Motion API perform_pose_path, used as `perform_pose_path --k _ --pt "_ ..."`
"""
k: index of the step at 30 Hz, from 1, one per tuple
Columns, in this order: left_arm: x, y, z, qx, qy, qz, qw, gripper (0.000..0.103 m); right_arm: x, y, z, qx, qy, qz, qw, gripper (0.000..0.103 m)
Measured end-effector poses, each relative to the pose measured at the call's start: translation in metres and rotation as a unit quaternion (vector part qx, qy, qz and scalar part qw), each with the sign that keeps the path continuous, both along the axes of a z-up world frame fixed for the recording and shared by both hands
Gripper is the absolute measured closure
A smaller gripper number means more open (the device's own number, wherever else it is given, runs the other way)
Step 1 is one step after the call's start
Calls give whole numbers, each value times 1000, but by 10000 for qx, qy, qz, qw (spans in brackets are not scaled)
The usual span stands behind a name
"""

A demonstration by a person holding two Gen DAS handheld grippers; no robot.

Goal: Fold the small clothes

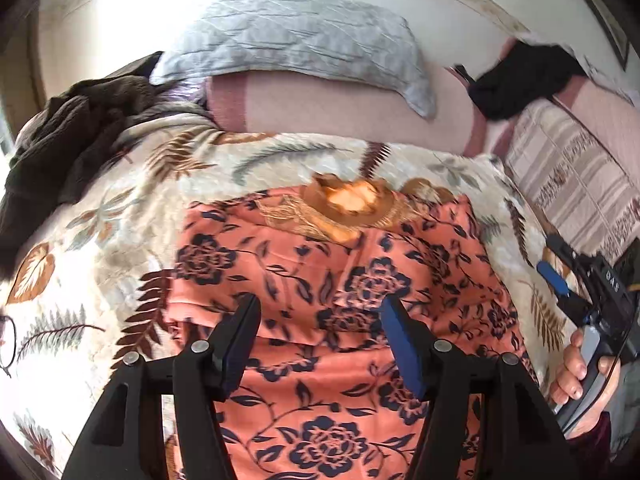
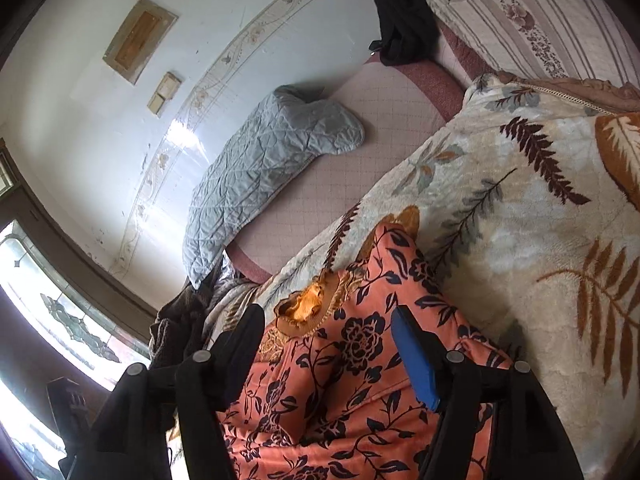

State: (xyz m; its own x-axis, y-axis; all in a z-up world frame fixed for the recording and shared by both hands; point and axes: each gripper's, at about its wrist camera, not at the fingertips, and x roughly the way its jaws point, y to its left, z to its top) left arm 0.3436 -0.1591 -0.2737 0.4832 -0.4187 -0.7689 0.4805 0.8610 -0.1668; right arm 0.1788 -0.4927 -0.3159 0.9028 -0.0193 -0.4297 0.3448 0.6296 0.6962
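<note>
An orange garment (image 1: 320, 360) with navy flowers and a gold collar (image 1: 348, 200) lies folded on a cream leaf-print blanket (image 1: 100, 240). My left gripper (image 1: 319, 302) hovers over its middle, open, and the cloth lies flat below the pads, not pinched. The right wrist view has the same garment (image 2: 340, 380) and collar (image 2: 308, 304). There my right gripper (image 2: 328, 314) stands open above it, with nothing pressed between its fingers. The right gripper (image 1: 560, 276) also appears at the right edge of the left wrist view, held by a hand (image 1: 580, 368).
A grey quilted pillow (image 1: 288, 36) leans on the wall behind the pink mattress (image 1: 340, 108). Dark brown clothes (image 1: 60, 140) are heaped at the left and a black garment (image 1: 516, 80) lies at the back right. Striped bedding (image 1: 568, 184) is on the right, a window (image 2: 60, 312) beyond the bed.
</note>
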Motion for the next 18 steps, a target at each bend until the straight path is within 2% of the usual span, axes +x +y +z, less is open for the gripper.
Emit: perform_pose_path --k 2,5,8,11,14,15,17,18 --pt "17 32 -6 -70 -86 498 9987 38 10 12 -5 -160 177 230 9995 34" --pt "44 68 -25 -233 53 1178 9927 38 28 37 -14 -508 530 711 9948 34" --pt "69 85 -47 -442 197 1513 9873 38 45 65 -24 -938 908 1077 9856 37" --pt "90 90 -69 -565 381 1695 9832 38 60 82 -32 -1364 1387 1152 9741 38" --pt "107 90 -92 -494 556 1828 9803 38 78 111 -27 -2131 1770 1480 9494 38" --pt "111 89 -100 -386 669 1835 9800 38 86 122 -25 -2401 1906 1623 9379 38" --pt "119 85 -115 -67 858 1733 9811 38 105 146 -24 -3108 2287 1823 9043 38" --pt "121 82 -120 45 824 1662 9826 38 115 156 -25 -3421 2447 1940 8863 38"
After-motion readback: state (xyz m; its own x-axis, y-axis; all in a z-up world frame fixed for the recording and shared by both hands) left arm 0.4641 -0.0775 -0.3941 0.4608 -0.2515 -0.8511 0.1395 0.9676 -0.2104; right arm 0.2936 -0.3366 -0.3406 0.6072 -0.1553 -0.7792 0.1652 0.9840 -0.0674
